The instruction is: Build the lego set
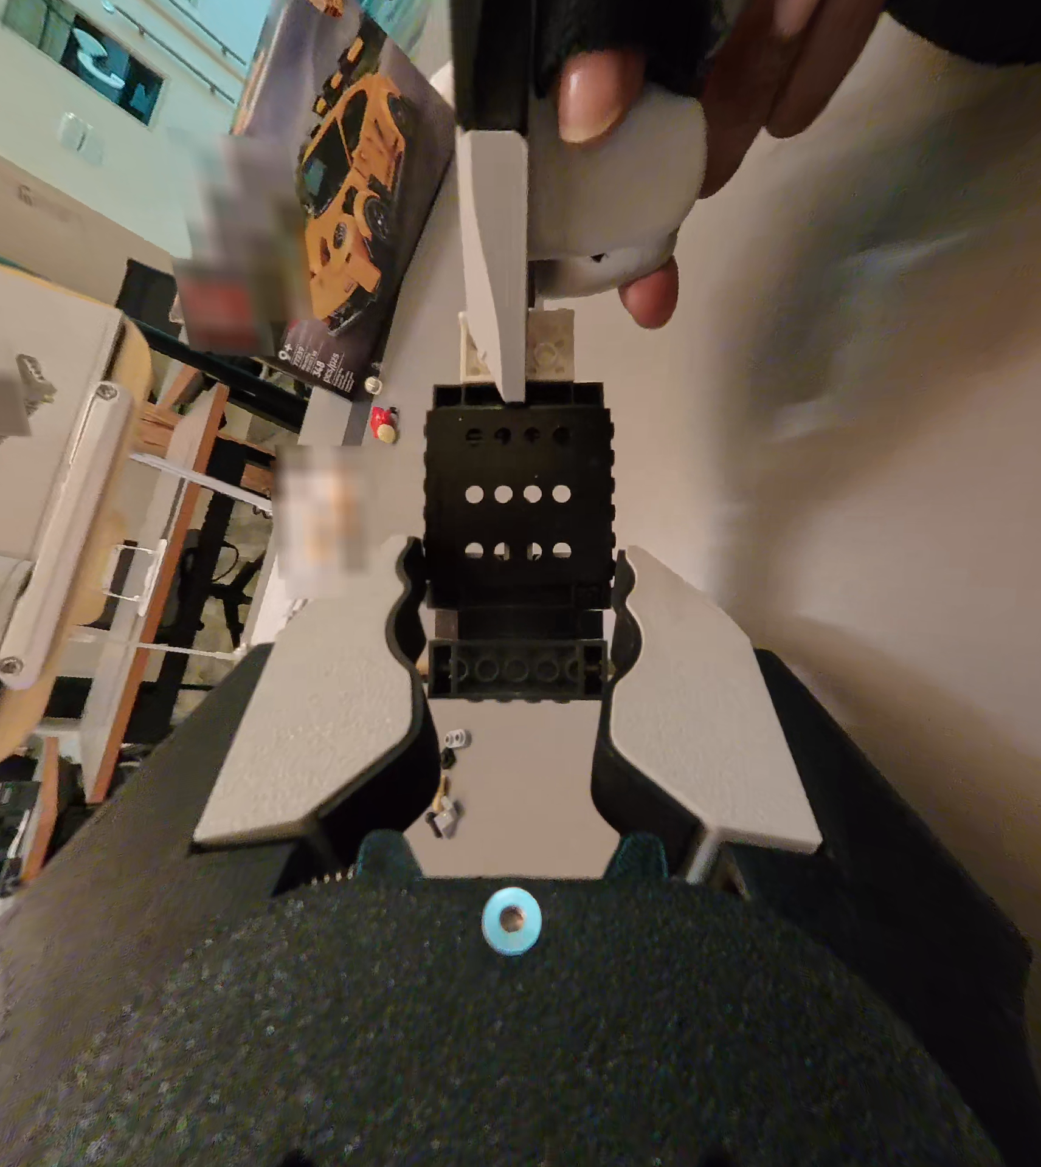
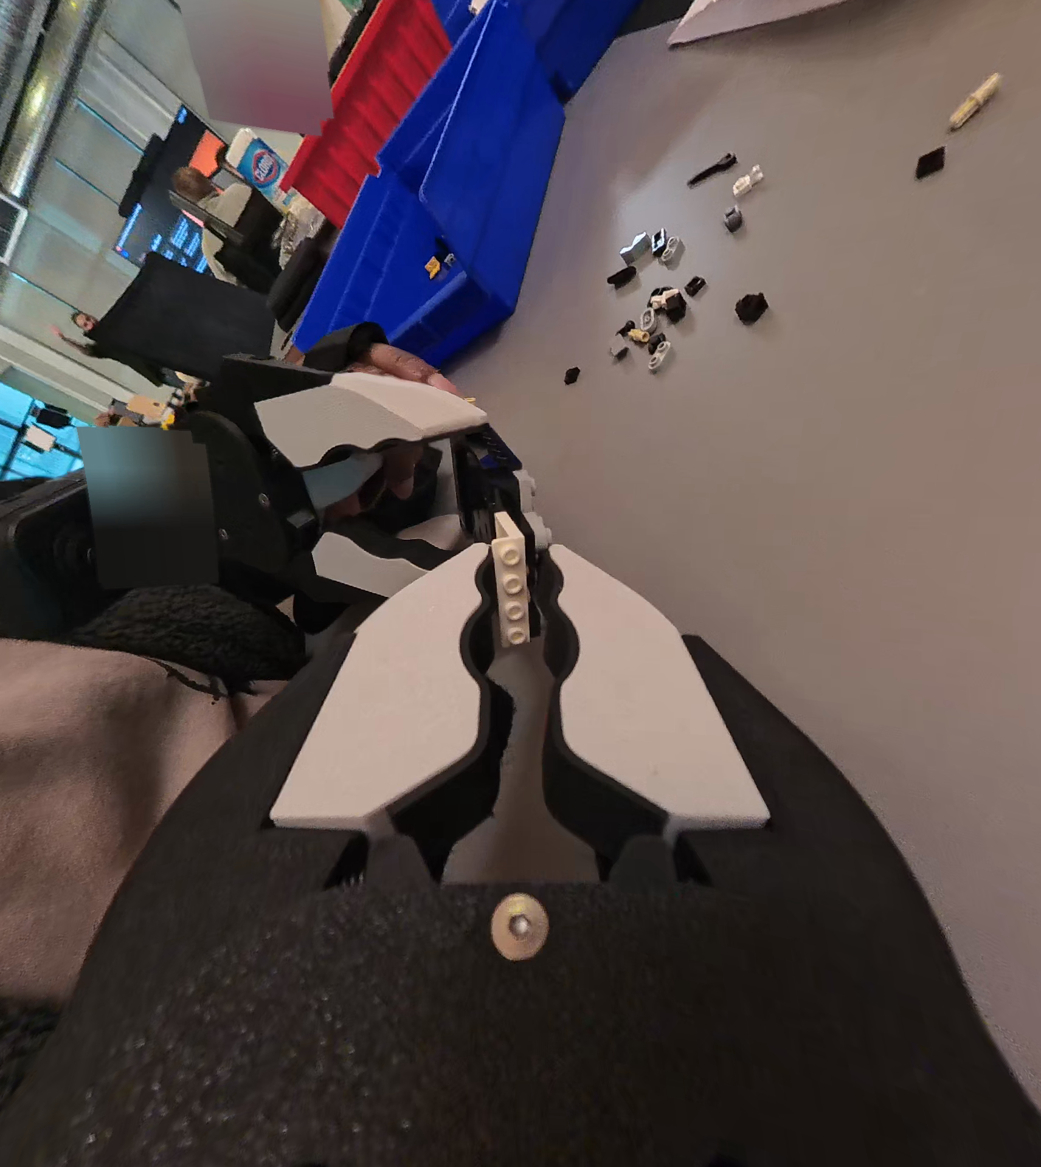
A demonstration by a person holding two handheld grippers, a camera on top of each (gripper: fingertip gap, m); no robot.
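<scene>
The left gripper (image 1: pixel 518 568) was clamped on the black lego assembly (image 1: pixel 519 505), held above the grey table (image 2: pixel 884 568). The right gripper (image 2: pixel 515 593) pinched a white four-stud plate (image 2: pixel 513 587) at the assembly's end. Risk: the plate could skew in the narrow pinch (studs misaligned), or pressing could twist the assembly loose.

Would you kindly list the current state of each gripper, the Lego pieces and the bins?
left gripper: shut on the black assembly.
black assembly: held off the table.
right gripper: shut on the white plate.
white plate: against the assembly's end.
loose pieces: scattered on the table.
blue bins: tilted, stacked.
</scene>
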